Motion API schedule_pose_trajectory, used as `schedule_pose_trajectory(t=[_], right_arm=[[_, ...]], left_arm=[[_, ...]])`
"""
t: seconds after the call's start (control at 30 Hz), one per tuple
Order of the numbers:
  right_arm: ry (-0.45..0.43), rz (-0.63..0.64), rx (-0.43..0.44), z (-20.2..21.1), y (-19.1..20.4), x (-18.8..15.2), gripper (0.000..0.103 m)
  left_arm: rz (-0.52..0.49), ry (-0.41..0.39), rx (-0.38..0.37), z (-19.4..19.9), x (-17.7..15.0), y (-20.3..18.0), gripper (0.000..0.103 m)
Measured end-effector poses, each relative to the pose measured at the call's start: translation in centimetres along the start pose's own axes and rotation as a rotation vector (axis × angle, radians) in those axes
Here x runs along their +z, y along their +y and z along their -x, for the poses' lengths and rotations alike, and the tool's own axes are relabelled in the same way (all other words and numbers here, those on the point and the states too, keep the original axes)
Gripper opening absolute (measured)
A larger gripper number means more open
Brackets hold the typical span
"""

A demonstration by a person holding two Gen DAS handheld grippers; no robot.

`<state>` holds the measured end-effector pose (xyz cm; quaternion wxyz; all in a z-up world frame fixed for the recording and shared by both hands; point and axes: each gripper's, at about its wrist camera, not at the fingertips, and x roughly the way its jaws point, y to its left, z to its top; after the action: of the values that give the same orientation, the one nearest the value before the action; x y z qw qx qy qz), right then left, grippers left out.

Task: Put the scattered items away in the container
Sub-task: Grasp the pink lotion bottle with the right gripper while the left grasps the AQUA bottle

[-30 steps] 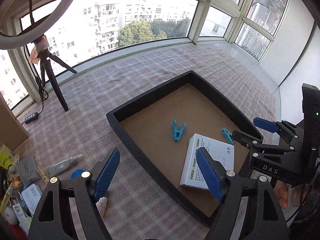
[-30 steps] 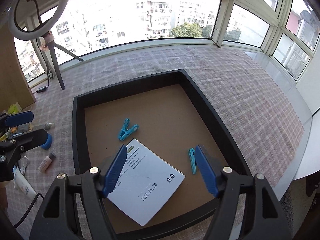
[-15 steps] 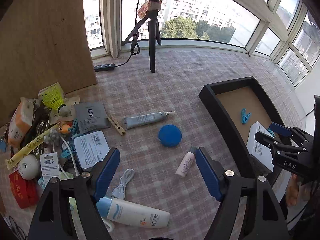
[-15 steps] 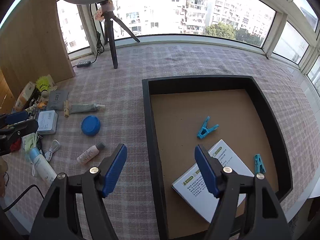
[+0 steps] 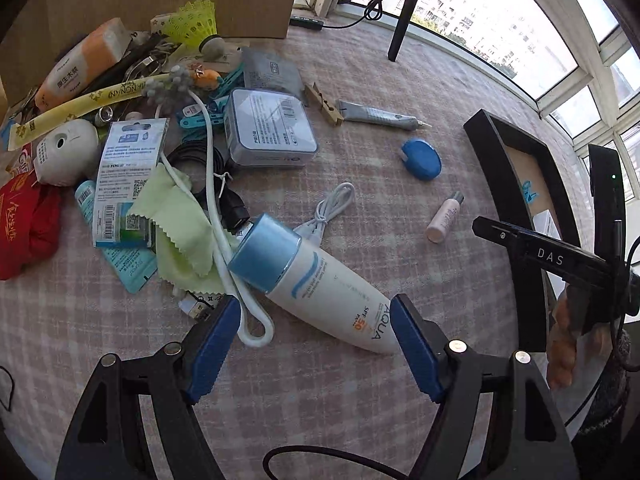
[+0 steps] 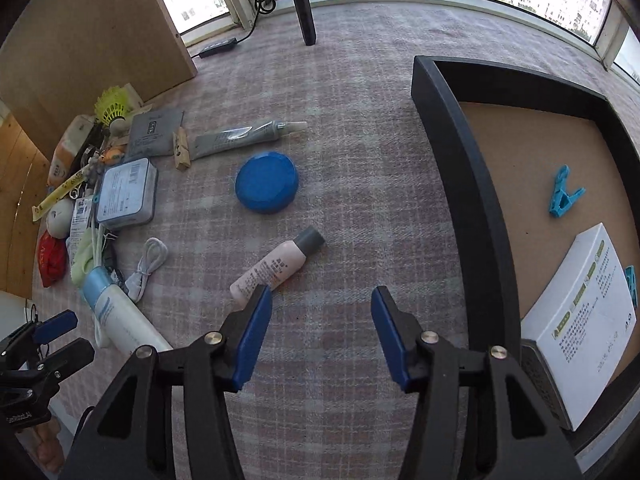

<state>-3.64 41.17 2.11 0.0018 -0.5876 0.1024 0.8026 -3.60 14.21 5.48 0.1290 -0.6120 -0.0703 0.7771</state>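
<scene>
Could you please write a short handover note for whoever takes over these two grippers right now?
Left hand-held gripper: open, empty, over the sunscreen bottle.
Right hand-held gripper: closing, nothing between its jaws, near the small pink bottle.
Done: white box and blue clips lie in the black tray.
Left: both bottles, blue round lid, grey tube and the pile.

Both views swing off the black tray (image 6: 472, 216) toward the clutter at its left. Left gripper (image 5: 316, 344), a second ago over the tray's white box, now hangs low over the sunscreen bottle (image 5: 316, 280), blue pads either side of its base end, not touching. Right gripper (image 6: 320, 332), earlier over the box too, now sits above the checked tabletop (image 6: 360, 128) just short of the small pink bottle (image 6: 276, 266); its jaws are closing, nothing between them.
</scene>
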Motion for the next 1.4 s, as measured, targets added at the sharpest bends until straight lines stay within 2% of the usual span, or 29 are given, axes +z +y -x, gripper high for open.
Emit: schedule_pose_trajectory(t=[0.23, 0.53, 0.8, 0.87, 0.9, 1.03, 1.13, 1.3, 1.4], right_arm=[[0.039, -0.059, 0.018, -1.5, 0.2, 0.7, 0.051], [0.063, -0.067, 0.015, -2.7, 0.9, 2.3, 0.051], [0.1, -0.067, 0.028, -4.1, 1.8, 3.6, 0.051], [0.111, -0.041, 0.02, -4.3, 2.4, 3.6, 0.043], [0.115, -0.03, 0.023, -4.4, 2.6, 3.5, 0.042], [0.107, 0.017, -0.004, -4.5, 2.8, 3.3, 0.021], [0.097, 0.032, -0.031, -4.5, 2.4, 3.5, 0.021], [0.094, 0.054, -0.056, -4.1, 1.4, 3.3, 0.021], [0.086, 0.075, -0.071, -3.4, 0.9, 2.1, 0.021]], left_arm=[[0.022, 0.001, 0.035, -2.0, 1.2, 0.3, 0.074], [-0.039, 0.002, 0.057, -3.2, 3.9, -1.1, 0.075], [-0.076, 0.045, 0.025, -5.0, 4.5, -3.3, 0.074], [-0.102, 0.033, 0.012, -4.7, 4.3, -4.1, 0.074], [-0.119, 0.022, 0.013, -4.4, 4.1, -4.4, 0.074], [-0.116, -0.023, 0.038, -2.7, 3.8, -4.3, 0.074], [-0.088, 0.009, 0.021, -2.5, 3.1, -3.9, 0.075], [-0.083, 0.074, 0.047, -4.6, 1.4, -5.2, 0.075], [-0.096, 0.076, 0.085, -6.0, 1.5, -6.4, 0.075]])
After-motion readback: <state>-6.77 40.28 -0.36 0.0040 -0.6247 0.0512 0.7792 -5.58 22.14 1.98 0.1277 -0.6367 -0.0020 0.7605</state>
